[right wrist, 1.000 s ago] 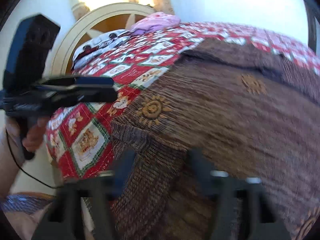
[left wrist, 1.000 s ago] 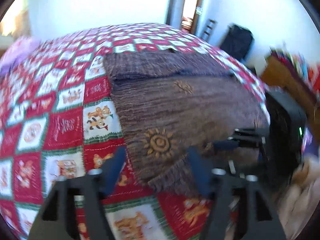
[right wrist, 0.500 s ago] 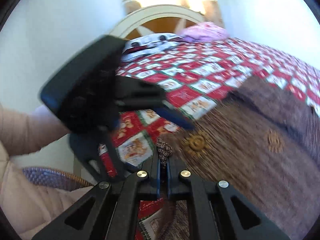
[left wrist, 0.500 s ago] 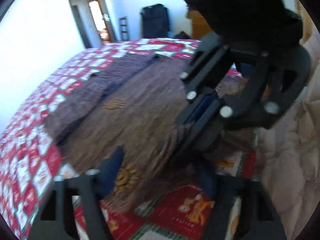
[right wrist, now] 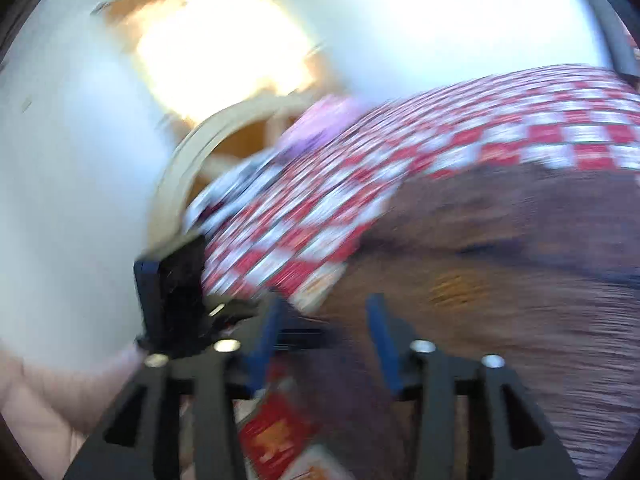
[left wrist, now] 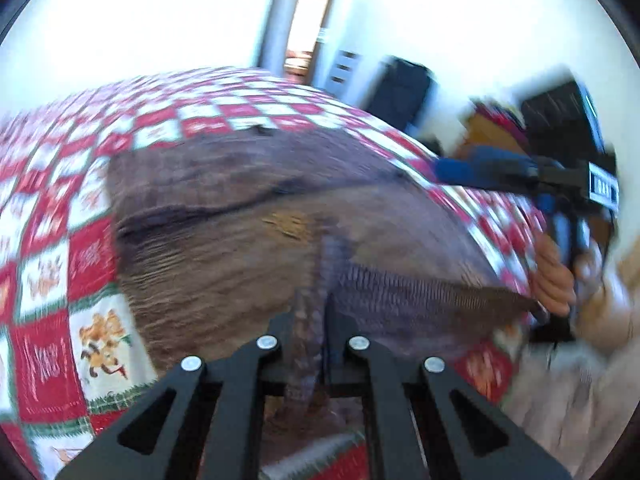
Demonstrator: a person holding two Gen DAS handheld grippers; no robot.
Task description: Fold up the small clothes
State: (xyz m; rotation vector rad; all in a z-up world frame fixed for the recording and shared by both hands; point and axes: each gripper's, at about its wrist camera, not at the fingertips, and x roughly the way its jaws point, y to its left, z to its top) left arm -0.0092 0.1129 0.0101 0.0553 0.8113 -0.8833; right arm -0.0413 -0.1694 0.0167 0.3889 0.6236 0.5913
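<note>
A brown knitted garment (left wrist: 224, 248) with small orange sun motifs lies spread on a red and white patchwork quilt (left wrist: 52, 288). My left gripper (left wrist: 314, 312) is shut on the garment's near hem, with bunched cloth between its fingers. My right gripper (right wrist: 324, 320) is open, its blue fingers (right wrist: 378, 320) apart over the garment's near edge (right wrist: 500, 320), with nothing held. The right gripper also shows in the left wrist view (left wrist: 472, 170), out to the right above the quilt. The left gripper's body shows in the right wrist view (right wrist: 172, 300). Both views are blurred by motion.
A pink cloth (right wrist: 320, 124) lies at the quilt's far end by a curved wooden headboard (right wrist: 192, 160). A doorway (left wrist: 308, 24), a dark suitcase (left wrist: 404, 92) and a wooden piece of furniture (left wrist: 492, 136) stand beyond the bed.
My left gripper has shut on the garment's hem. My right gripper, shut on that hem half a second ago, has opened and let go. Both cameras have swung.
</note>
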